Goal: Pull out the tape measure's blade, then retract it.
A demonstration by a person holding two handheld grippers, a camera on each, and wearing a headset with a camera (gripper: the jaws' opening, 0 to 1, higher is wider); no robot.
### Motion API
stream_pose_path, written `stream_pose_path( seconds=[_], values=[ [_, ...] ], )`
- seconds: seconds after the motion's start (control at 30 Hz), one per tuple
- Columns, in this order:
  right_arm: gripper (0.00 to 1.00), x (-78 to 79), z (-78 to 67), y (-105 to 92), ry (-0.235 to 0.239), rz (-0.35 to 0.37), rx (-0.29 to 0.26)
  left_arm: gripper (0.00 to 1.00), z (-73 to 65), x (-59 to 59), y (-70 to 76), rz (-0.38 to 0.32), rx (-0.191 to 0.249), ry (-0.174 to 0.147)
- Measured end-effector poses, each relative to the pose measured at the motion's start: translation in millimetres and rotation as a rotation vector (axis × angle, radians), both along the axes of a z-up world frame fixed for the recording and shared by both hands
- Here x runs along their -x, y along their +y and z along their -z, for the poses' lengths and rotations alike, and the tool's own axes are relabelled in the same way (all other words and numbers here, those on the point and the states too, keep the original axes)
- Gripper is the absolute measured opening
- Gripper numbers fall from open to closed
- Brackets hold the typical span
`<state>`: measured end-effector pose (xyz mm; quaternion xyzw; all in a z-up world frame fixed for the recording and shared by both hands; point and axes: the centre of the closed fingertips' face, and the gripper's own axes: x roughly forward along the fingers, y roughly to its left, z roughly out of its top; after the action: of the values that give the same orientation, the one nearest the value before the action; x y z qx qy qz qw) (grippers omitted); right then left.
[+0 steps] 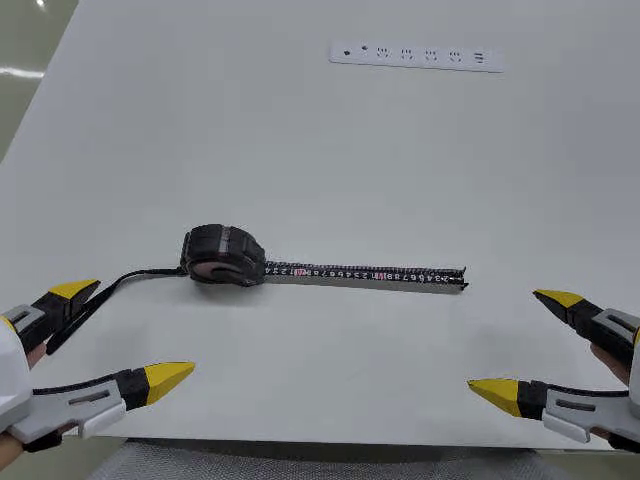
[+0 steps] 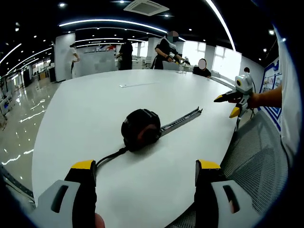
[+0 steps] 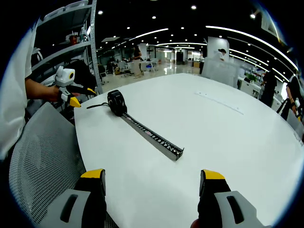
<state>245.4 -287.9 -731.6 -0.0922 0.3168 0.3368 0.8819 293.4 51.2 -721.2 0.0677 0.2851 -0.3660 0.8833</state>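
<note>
The tape measure [image 1: 223, 255] lies near the middle of the white tabletop [image 1: 300, 130], with its blade [image 1: 365, 274] drawn out flat to the right and its wrist strap [image 1: 150, 272] trailing left. At the near edge, the left tool [image 1: 142, 327] and the right tool [image 1: 503, 339] flank it, both released with jaws spread wide and touching nothing; a power strip [image 1: 416, 56] lies far right.

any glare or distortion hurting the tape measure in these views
Head view: even light, tape measure sharp, faint shadow under its blade. Left gripper view: fisheye curves the table edge; floor glare at left. Right gripper view: same curving, blade crisp.
</note>
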Motion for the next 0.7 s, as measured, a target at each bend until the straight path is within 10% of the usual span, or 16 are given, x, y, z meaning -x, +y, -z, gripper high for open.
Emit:
stream_pose_path(
  seconds=[0.7],
  values=[
    [0.81, 3.3, 3.2, 0.5, -0.004, -0.002, -0.003, 0.82, 0.3, 5.8, -3.5, -0.012, 0.021, 0.012]
  ],
)
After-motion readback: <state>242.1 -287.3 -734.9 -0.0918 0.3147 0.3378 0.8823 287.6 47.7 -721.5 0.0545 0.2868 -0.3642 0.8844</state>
